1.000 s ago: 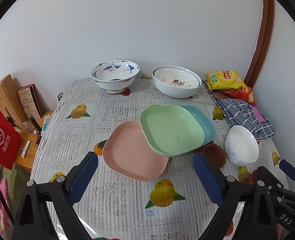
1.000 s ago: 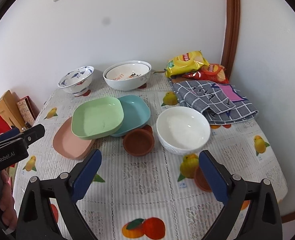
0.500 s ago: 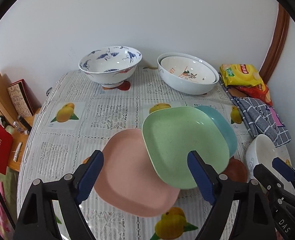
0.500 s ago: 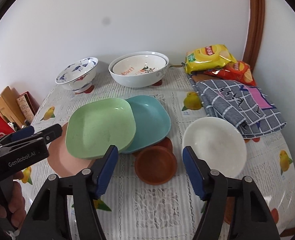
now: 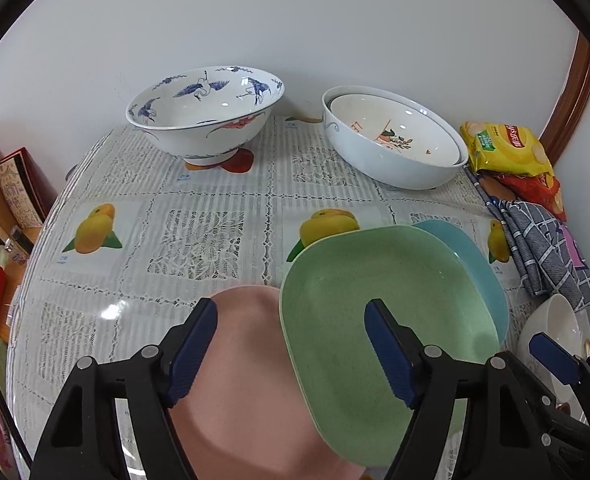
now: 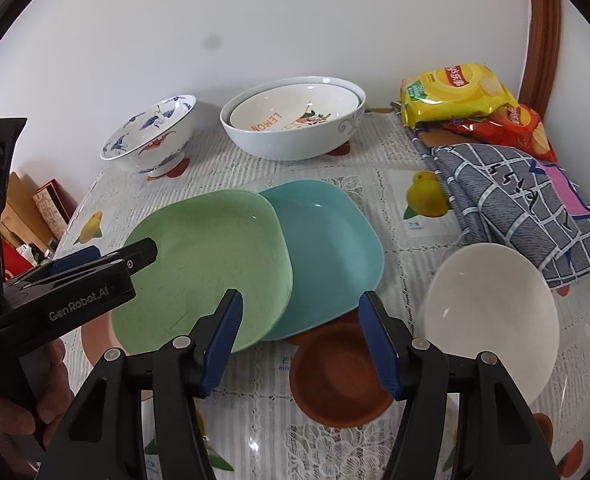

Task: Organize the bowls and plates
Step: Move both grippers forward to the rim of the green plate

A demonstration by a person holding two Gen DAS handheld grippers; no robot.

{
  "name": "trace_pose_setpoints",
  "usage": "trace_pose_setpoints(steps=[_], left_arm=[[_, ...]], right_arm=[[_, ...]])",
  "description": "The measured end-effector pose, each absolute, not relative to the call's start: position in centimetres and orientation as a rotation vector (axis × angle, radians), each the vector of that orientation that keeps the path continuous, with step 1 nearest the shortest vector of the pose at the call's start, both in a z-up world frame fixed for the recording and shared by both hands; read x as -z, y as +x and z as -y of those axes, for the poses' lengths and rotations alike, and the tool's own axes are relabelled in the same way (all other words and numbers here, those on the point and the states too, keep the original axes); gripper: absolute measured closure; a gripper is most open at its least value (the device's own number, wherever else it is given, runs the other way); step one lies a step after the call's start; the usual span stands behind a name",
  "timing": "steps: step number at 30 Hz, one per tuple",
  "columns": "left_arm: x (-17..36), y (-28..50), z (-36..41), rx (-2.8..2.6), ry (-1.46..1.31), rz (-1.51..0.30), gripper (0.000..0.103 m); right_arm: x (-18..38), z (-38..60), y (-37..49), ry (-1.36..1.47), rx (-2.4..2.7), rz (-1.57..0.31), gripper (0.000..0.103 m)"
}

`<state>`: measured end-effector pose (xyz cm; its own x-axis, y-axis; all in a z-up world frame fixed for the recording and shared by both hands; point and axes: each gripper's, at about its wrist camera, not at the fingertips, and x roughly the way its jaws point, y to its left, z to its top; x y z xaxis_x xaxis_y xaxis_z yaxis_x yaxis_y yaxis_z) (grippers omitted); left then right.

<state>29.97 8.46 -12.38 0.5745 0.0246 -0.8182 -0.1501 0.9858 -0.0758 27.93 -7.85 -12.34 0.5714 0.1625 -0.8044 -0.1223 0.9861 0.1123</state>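
Three square plates are overlapping in a row on the table (image 5: pixel 167 236): a pink plate (image 5: pixel 251 392) at left, a green plate (image 6: pixel 207 268) lying over its right edge, and a blue plate (image 6: pixel 327 248) tucked under the green one. Five bowls are showing: a blue-patterned bowl (image 5: pixel 205 110) and two nested white bowls (image 6: pixel 295 118) along the back, a brown bowl (image 6: pixel 335 380) and a plain white bowl (image 6: pixel 491 312) in front at right. The left gripper (image 5: pixel 291 354) is hovering wide open, holding nothing, straddling the pink-green overlap. The right gripper (image 6: pixel 299 340) is gaping likewise, empty, above the brown bowl's rim. Open tablecloth is lying between the plates and the back bowls. Two snack bags (image 6: pixel 455 92) and a checked cloth (image 6: pixel 519 204) are filling the right edge beside a white wall (image 5: pixel 295 20).
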Motion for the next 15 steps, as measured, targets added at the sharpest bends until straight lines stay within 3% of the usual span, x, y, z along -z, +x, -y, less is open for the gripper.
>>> trace_pose_setpoints(steps=[10, 15], left_arm=[[14.1, 31.2, -8.7, -0.079, -0.173, -0.975, 0.053], [14.4, 31.5, -8.8, -0.048, -0.191, -0.983, 0.071]], right_arm=[[14.4, 6.9, 29.4, 0.042, -0.175, -0.998, 0.059], [15.0, 6.6, 29.7, 0.054, -0.191, -1.012, 0.082]])
